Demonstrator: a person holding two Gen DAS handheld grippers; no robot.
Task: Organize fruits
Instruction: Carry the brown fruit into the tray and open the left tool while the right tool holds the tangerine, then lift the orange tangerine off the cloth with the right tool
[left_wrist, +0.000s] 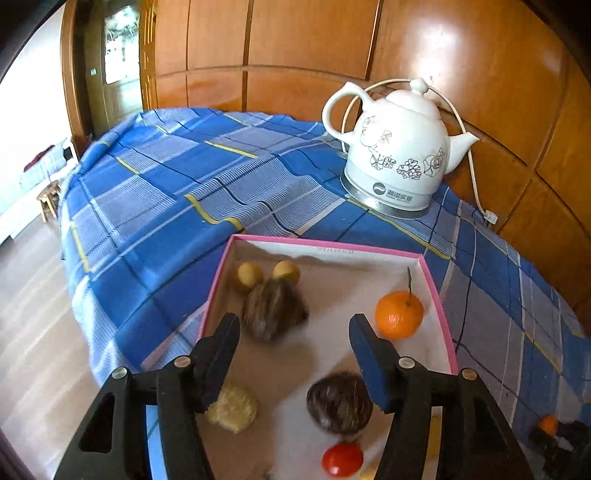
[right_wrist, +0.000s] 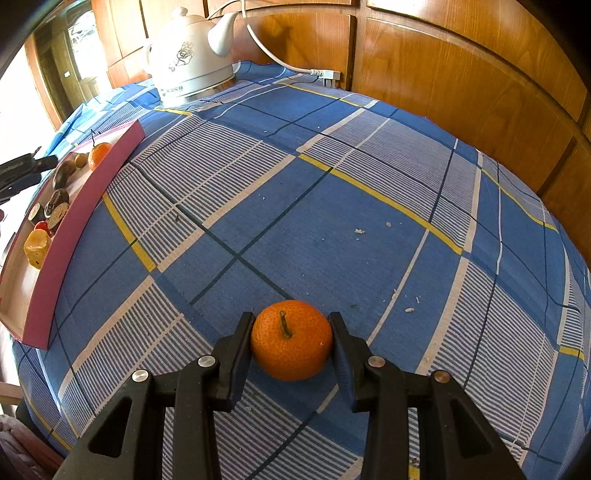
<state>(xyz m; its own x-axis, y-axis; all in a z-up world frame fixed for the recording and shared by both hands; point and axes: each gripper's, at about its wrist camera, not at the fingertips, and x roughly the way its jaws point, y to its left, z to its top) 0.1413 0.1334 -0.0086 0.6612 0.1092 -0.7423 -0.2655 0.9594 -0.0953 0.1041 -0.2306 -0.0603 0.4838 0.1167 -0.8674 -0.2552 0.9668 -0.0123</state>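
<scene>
Here, a blue checked cloth (right_wrist: 332, 206) is covering the worktop. A pink-rimmed box (left_wrist: 439, 295) is lying on it, holding brown, yellow and red fruits and a stemmed orange (left_wrist: 399, 314). The left gripper (left_wrist: 295, 332) is hovering over the box, its jaws standing apart around nothing. The right gripper (right_wrist: 291, 332) is clamping its jaws on a round, dimpled tangerine (right_wrist: 291, 343) with a short stalk, sitting on the cloth well apart from the box.
</scene>
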